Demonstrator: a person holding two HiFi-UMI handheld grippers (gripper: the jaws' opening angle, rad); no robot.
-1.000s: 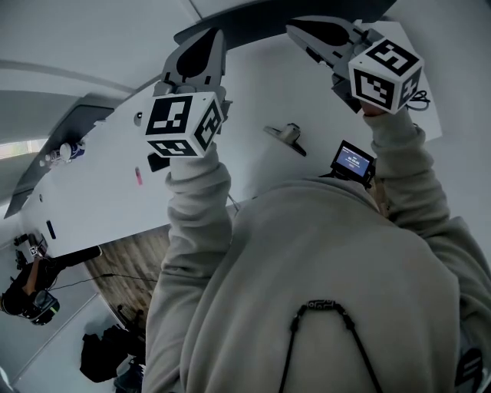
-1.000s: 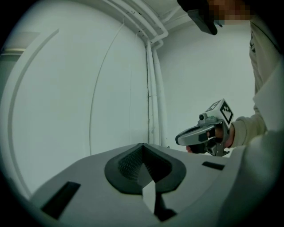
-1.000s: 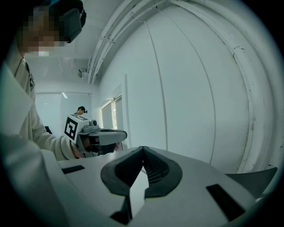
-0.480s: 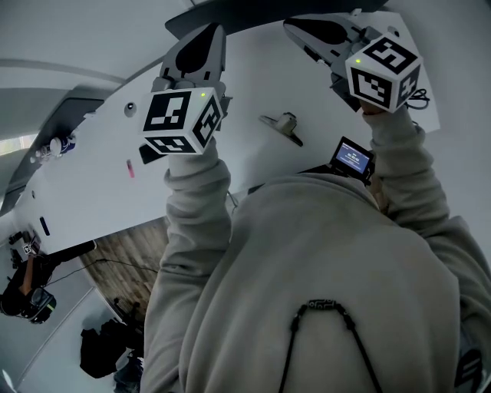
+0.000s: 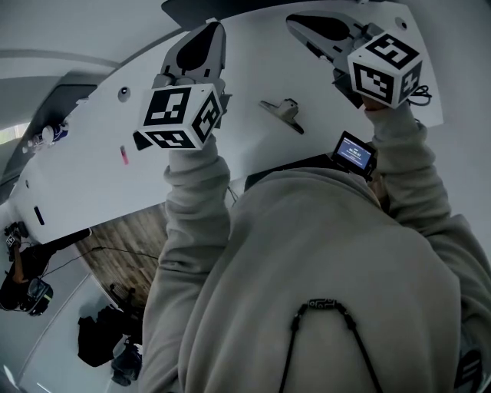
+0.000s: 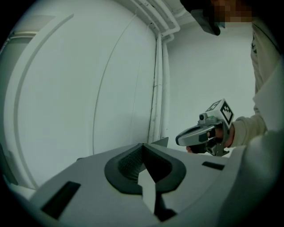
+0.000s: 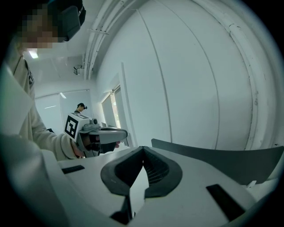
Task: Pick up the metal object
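I judge this to be the very start: nothing is picked up, and both my claws hang above the table [image 5: 253, 69] and not at it. My left claw [image 5: 211, 34] has its jaws pressed together with nothing between them, and my right claw [image 5: 298, 23] is pressed together and empty as well. Both point out at the white wall, not down.

The metal object [image 5: 282, 113] lies flat on the table between the two claws. It sits at about four o'clock from the left claw's tip and seven o'clock from the right claw's tip, touching neither.

The next move, as I see it, calls for choosing one claw, spreading its jaws, tipping it down toward the table and bringing it over the object before closing.

Near the object at four o'clock sits a small device with a lit screen [image 5: 354, 152], at the table's near edge. A small pink thing [image 5: 123, 156] lies well apart at nine o'clock, and a thin cable [image 5: 420, 96] lies at three o'clock by the table's edge. Nothing stands in the way.
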